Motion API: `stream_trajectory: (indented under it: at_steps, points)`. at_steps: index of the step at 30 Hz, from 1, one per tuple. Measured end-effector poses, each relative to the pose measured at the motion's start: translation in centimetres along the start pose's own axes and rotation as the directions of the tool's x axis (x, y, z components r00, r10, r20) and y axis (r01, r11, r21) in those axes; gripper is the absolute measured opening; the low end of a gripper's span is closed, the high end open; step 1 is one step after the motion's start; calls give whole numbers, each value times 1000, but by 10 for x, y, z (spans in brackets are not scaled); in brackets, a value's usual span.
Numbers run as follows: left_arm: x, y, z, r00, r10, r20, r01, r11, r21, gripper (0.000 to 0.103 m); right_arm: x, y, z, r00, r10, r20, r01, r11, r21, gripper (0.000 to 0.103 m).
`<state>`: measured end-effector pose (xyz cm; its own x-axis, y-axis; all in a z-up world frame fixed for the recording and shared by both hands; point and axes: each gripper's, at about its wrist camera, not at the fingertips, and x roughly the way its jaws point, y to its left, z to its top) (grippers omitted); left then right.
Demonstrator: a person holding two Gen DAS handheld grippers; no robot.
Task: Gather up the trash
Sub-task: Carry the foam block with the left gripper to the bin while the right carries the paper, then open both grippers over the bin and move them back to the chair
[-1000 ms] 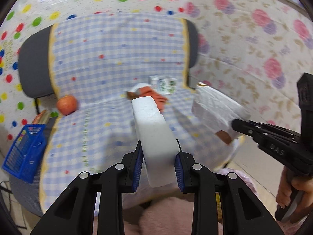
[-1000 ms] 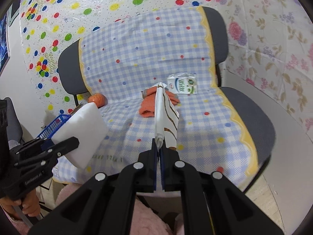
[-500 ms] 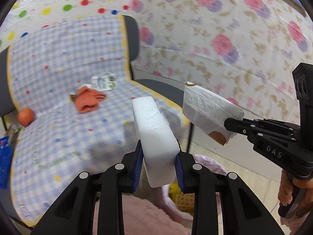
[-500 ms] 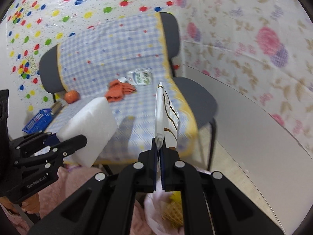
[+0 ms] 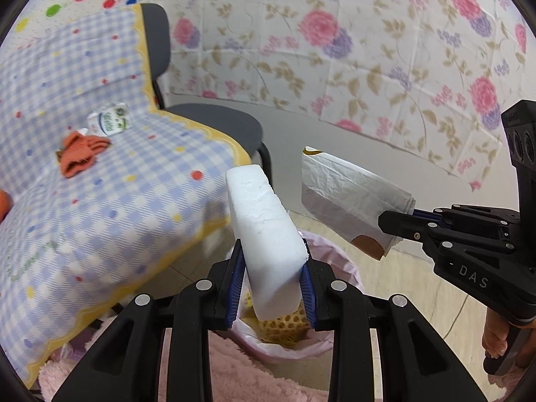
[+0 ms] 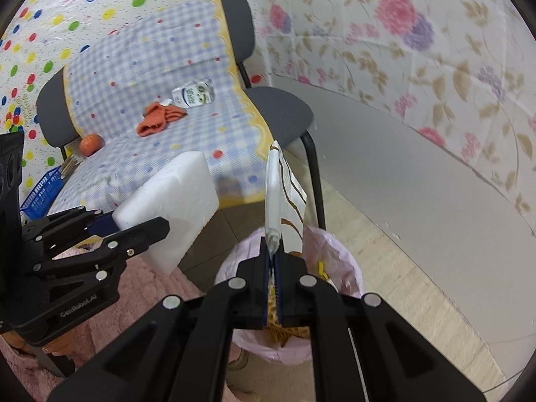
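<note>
My left gripper is shut on a white foam block, which also shows at the left of the right wrist view. My right gripper is shut on a flat white paper bag with brown print, seen from the side in the left wrist view. Both hang over a bin lined with a pink bag on the floor; yellow trash lies inside it. A milk carton and an orange cloth lie on the checked cover.
Two grey chairs under a blue checked cover stand left of the bin. An orange fruit sits at the cover's left end, a blue basket beyond it. A pink fluffy rug lies below. Floral sheeting covers the wall.
Both grippers swung right and down, away from the chair seat to above the pink-lined bin, each keeping its hold. The bin has come into view under the jaws.
</note>
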<state>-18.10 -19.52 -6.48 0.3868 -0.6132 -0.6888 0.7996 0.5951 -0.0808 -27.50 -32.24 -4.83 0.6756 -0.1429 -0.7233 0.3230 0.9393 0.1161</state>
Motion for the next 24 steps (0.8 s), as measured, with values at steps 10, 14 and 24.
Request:
stream_trajectory:
  at_steps: [10, 14, 24]
  points:
    - [26, -6, 3, 996, -44, -75, 44, 999, -9, 38, 27, -25, -5, 998, -4, -60, 7, 999, 48, 4]
    - [34, -1, 6, 995, -50, -89, 47, 998, -34, 54, 42, -31, -4, 998, -4, -67, 7, 999, 51, 9]
    - [11, 29, 14, 995, 88, -49, -92, 992, -83, 58, 22, -39, 6, 999, -40, 5, 39, 997, 72, 33]
